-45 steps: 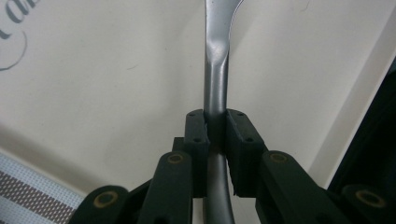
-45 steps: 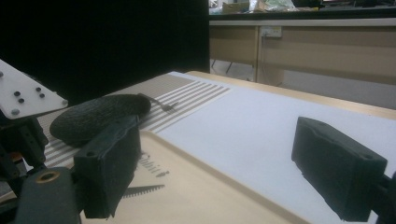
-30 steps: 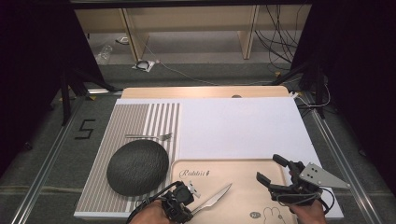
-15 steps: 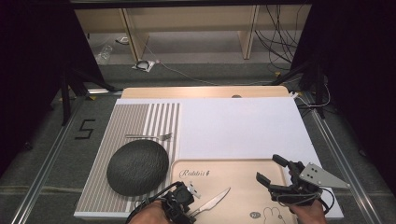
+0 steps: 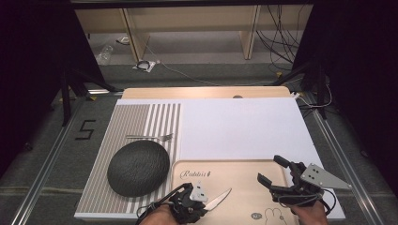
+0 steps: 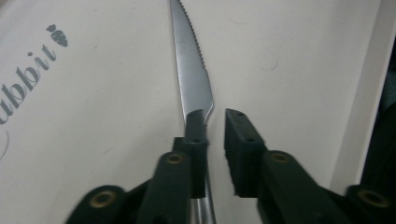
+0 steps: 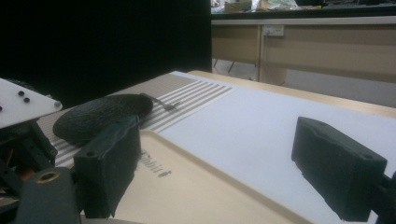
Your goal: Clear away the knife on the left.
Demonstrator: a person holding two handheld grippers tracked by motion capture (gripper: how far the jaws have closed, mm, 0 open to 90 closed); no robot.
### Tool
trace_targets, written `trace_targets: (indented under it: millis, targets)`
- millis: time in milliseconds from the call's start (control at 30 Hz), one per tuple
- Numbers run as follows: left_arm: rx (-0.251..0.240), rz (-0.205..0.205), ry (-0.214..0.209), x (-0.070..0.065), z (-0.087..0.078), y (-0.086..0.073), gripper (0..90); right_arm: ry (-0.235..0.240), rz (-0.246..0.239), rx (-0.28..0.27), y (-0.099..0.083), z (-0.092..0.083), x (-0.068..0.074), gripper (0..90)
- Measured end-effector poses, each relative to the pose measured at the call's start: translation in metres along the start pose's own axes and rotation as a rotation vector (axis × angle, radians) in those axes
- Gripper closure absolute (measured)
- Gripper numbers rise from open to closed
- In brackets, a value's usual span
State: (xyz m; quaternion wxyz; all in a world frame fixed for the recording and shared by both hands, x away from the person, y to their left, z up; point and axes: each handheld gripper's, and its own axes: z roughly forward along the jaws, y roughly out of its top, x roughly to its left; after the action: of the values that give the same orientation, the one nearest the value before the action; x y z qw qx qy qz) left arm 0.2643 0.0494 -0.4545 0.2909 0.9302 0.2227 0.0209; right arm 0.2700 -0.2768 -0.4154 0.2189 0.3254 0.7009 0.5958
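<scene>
Table evenly lit, surroundings dark; close views soft (glare on blade).

The left gripper (image 6: 215, 135) has just been closing its two black jaws around the handle of a serrated knife (image 6: 191, 79); the blade lies on a cream tray (image 6: 289, 60) with printed lettering.

Lab recording bay: black curtains (image 5: 42, 70) flank the table (image 5: 239, 126), loose cables (image 5: 277, 42) (floor behind), taped number marker (image 5: 84, 130) alongside.
</scene>
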Motion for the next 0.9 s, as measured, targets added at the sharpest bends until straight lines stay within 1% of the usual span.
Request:
trace_targets:
  millis: [67, 100, 133, 167, 200, 267, 367, 467, 600, 667, 767, 900]
  targets:
    - [0.005, 0.020, -0.002, -0.001, 0.005, -0.001, 89.0, 0.001, 0.000, -0.004, 0.000, 0.000, 0.000, 16.6]
    - [0.005, 0.020, -0.002, -0.001, 0.005, -0.001, 89.1, 0.001, -0.001, -0.003, 0.000, 0.000, 0.000, 16.6]
    - [0.004, 0.030, -0.010, -0.004, 0.008, 0.000, 89.3, 0.001, -0.001, -0.003, 0.000, 0.000, 0.000, 16.6]
    - [0.004, 0.030, -0.010, -0.004, 0.008, 0.000, 89.3, 0.001, -0.001, -0.003, 0.000, 0.000, 0.000, 16.6]
    - [0.005, 0.038, -0.014, -0.005, 0.009, 0.000, 89.3, 0.002, 0.000, -0.001, 0.000, 0.000, 0.000, 16.6]
    - [0.009, 0.049, -0.009, -0.008, 0.014, 0.000, 89.3, 0.002, -0.001, 0.003, 0.000, 0.000, 0.001, 16.7]
    - [0.012, 0.049, -0.004, -0.008, 0.016, 0.000, 89.3, 0.001, -0.004, 0.003, 0.000, 0.000, 0.001, 16.7]
    - [0.024, 0.050, 0.019, -0.006, 0.017, -0.002, 89.4, 0.001, -0.003, 0.001, 0.000, 0.000, 0.000, 16.7]
    - [0.025, 0.042, 0.034, -0.003, 0.016, -0.002, 89.4, 0.000, -0.001, 0.002, 0.000, 0.000, 0.000, 16.7]
    - [0.035, 0.042, 0.053, -0.001, 0.017, -0.003, 89.4, 0.001, -0.003, 0.003, 0.000, 0.000, 0.000, 16.7]
    - [0.035, 0.037, 0.055, 0.001, 0.016, -0.004, 89.4, 0.001, -0.004, 0.002, 0.000, 0.000, 0.000, 16.7]
    - [0.035, 0.012, 0.066, 0.008, 0.014, -0.006, 89.4, -0.001, -0.002, 0.005, 0.000, 0.000, 0.000, 16.7]
